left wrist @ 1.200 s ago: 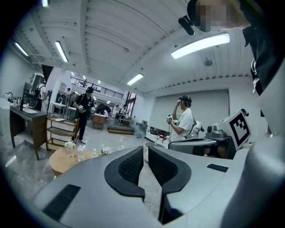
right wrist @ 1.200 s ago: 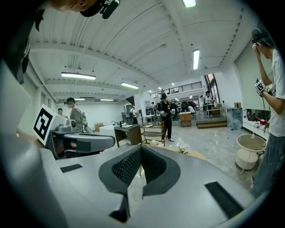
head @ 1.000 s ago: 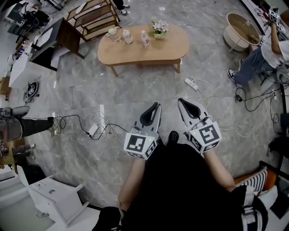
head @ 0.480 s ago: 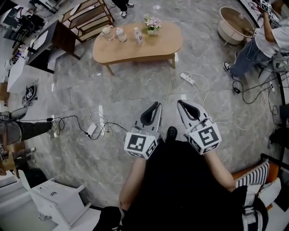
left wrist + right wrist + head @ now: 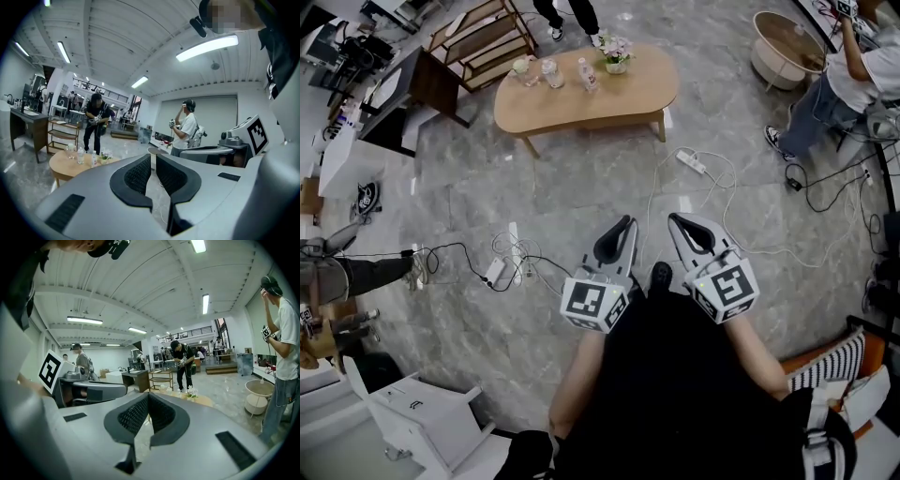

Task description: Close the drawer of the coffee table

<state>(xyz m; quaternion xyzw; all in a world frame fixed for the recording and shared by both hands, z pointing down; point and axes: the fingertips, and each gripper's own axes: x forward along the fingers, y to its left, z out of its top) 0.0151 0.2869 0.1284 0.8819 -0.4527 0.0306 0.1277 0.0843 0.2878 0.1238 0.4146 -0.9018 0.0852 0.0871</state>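
The oval wooden coffee table (image 5: pixel 600 94) stands across the grey floor in the head view, with bottles, a cup and a small flower pot (image 5: pixel 616 49) on top. No drawer shows on it from here. My left gripper (image 5: pixel 625 223) and right gripper (image 5: pixel 673 218) hover side by side over the floor, well short of the table, both pointing toward it. The left gripper (image 5: pixel 153 157) has only a thin slit between its pads and holds nothing. The right gripper (image 5: pixel 148 395) has its pads together, also empty. The table (image 5: pixel 70 164) shows beyond the left jaws.
Power strips (image 5: pixel 694 164) (image 5: pixel 494 272) and loose cables lie on the floor between me and the table. A wooden shelf (image 5: pixel 483 37) and dark desk (image 5: pixel 412 94) stand at left, a round side table (image 5: pixel 787 52) and a person (image 5: pixel 853 84) at right, a white cabinet (image 5: pixel 422 417) near left.
Both grippers stay side by side with their jaws unchanged while the view drifts slightly. A person's legs in black have come into view beyond the table.
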